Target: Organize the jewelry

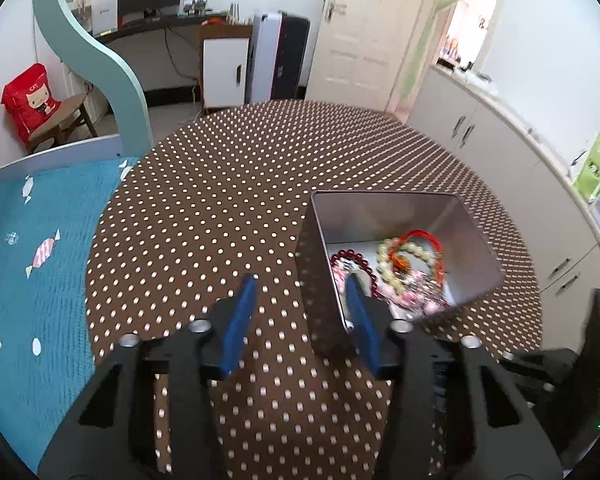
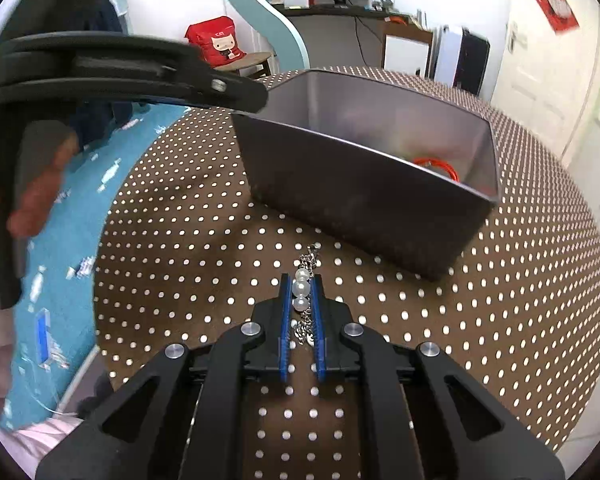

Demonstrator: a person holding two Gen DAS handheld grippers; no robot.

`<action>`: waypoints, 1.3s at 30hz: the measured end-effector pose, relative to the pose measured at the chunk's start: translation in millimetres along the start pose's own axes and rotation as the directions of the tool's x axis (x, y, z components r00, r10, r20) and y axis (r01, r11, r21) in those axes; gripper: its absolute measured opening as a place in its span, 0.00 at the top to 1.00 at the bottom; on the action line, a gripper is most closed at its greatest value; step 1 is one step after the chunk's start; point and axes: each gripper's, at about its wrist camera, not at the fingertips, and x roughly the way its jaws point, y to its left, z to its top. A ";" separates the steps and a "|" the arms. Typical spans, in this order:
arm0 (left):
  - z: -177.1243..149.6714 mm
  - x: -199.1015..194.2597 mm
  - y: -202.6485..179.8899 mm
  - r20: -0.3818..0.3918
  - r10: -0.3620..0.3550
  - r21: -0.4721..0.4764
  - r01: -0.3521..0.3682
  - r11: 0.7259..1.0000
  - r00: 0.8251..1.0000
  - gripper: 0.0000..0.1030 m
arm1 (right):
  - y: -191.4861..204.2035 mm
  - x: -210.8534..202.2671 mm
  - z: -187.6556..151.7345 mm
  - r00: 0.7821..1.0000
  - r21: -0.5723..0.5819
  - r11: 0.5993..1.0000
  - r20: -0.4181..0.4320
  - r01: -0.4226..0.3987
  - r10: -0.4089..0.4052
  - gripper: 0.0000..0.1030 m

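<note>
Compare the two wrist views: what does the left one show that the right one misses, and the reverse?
Left wrist only: the heap of bead bracelets inside the tin, with one finger of the left claw inside the wall, the other outside.

Right wrist only: the right claw shut on a pearl chain lying on the cloth.

Both: the metal tin and the dotted brown tablecloth.

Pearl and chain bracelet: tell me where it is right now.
In the right wrist view the pearl and chain bracelet lies on the dotted tablecloth, pinched between the right tool, just in front of the metal tin.
</note>
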 end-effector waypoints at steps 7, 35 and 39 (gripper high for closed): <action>5.7 16.2 -10.1 -0.049 -0.041 0.011 0.042 0.999 0.998 0.87 | -22.7 -60.0 17.8 0.992 0.040 0.998 0.120 -0.043 0.038 0.92; -23.2 -136.0 -79.4 0.345 0.106 0.066 -0.137 0.988 0.932 0.12 | -31.2 -171.0 43.8 0.882 0.208 0.958 0.388 0.199 -0.268 0.20; -33.2 -162.4 -96.2 0.398 0.118 0.067 -0.158 0.985 0.910 0.11 | -20.7 -198.0 35.0 0.832 0.213 0.940 0.441 0.268 -0.337 0.11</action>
